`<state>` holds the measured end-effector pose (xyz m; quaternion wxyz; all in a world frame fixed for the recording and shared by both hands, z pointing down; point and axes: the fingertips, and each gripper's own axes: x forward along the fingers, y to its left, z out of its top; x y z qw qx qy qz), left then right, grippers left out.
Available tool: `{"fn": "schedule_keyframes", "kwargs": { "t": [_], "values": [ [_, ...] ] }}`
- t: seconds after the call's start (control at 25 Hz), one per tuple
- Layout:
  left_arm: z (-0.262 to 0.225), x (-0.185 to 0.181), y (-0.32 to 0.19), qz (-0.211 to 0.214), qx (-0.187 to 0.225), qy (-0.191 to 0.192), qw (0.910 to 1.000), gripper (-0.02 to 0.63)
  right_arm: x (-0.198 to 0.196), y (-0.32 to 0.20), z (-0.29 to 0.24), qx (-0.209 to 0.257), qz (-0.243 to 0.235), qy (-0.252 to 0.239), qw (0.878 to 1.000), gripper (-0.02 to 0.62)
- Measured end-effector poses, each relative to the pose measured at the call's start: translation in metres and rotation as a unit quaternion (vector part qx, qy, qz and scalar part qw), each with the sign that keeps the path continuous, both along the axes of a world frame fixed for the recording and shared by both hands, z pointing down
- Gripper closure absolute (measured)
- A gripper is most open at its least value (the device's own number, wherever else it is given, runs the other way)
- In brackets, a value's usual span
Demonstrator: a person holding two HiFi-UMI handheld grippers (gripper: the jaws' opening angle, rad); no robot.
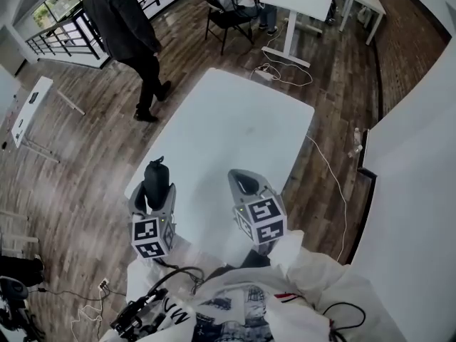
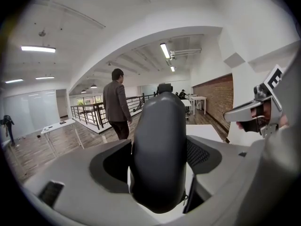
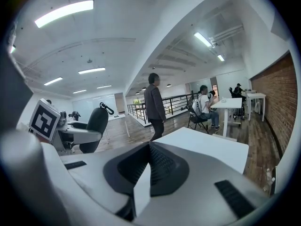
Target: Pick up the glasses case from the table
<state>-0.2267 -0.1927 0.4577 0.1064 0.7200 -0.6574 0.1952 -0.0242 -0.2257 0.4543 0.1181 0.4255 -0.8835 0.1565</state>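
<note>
Grip matters most at this point, because the left hand-held gripper (image 1: 153,199) has its jaws set wide around the glasses case (image 1: 157,173), pressing on both flanks of it. The dark, rounded case stands roughly upright between them. It appears to be lifted clear of the white desk (image 1: 242,120), hanging over the near left corner. By my reading the pick-up is nearly complete, and what remains is to carry the case steadily. In the left gripper view the case fills the gap between the jaws, and most of its length rises above them. It is likely top-heavy in this hold. Its shell looks smooth and curved, so it could slide or pivot if the squeeze loosens. The squeeze should stay even, the wrist should not roll, and any further raising should be slow and straight. A small clip (image 3: 107,108) at the top end of the case shows in the right gripper view, and I would avoid catching it on anything. The right hand-held gripper (image 1: 246,185) hovers just beside the left one over the desk's near edge. Its jaws are drawn together with nothing between them, and it is best held apart from the case. A person (image 1: 128,27) walks on the floor beyond the desk, well away from both grippers.
</note>
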Motion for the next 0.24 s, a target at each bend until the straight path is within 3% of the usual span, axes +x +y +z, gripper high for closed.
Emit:
{"fn": "schedule_keyframes", "kwargs": {
  "t": [0.24],
  "values": [
    [-0.0076, 0.012, 0.0028, 0.006, 0.002, -0.003, 1.0, 0.236, 0.0104, 0.0043, -0.0021, -0.004, 0.002, 0.0, 1.0, 0.592]
  ]
}}
